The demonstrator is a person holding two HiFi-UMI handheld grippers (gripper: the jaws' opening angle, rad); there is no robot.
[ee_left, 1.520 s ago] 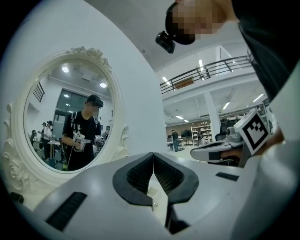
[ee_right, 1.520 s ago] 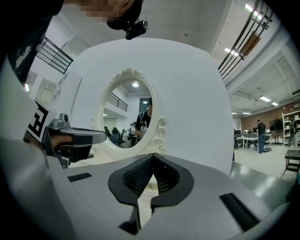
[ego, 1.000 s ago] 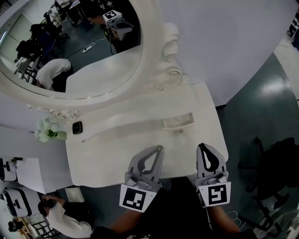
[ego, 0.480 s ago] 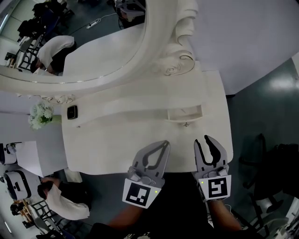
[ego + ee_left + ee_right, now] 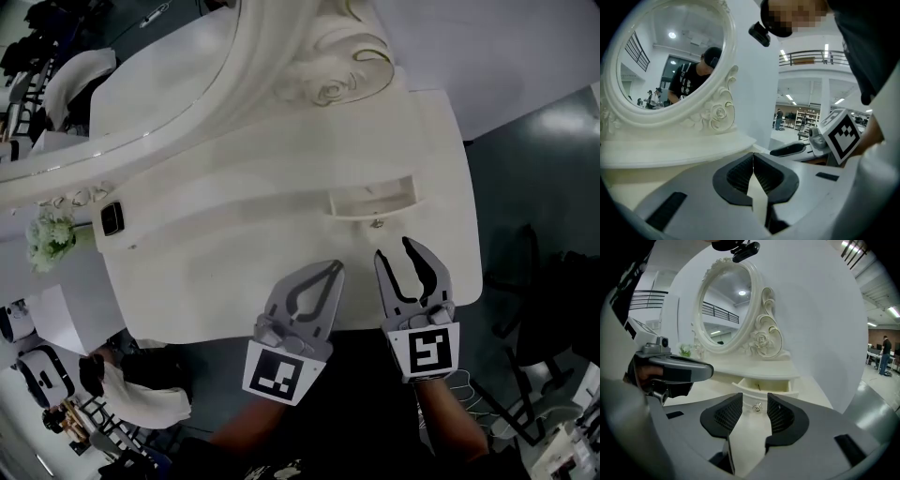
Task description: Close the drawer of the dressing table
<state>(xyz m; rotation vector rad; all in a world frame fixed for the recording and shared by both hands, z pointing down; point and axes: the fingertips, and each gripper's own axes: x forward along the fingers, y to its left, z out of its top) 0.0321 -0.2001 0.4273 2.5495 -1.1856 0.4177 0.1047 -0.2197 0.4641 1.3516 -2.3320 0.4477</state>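
Hovering low at near edge of dressing table (image 5: 216, 281), right gripper (image 5: 395, 251) pointed at open drawer (image 5: 370, 199), probably lining up to push its front shut. Jaws had just been opening and stood wide apart, nothing between pads. Drawer sat partly pulled out at tabletop's 3 o'clock side in head view. Knob (image 5: 377, 223) lay at 12 o'clock just beyond jaw tips, framed in gap, untouched. Left gripper (image 5: 335, 267) was at its 9 o'clock, jaws together, empty, seemingly spare.
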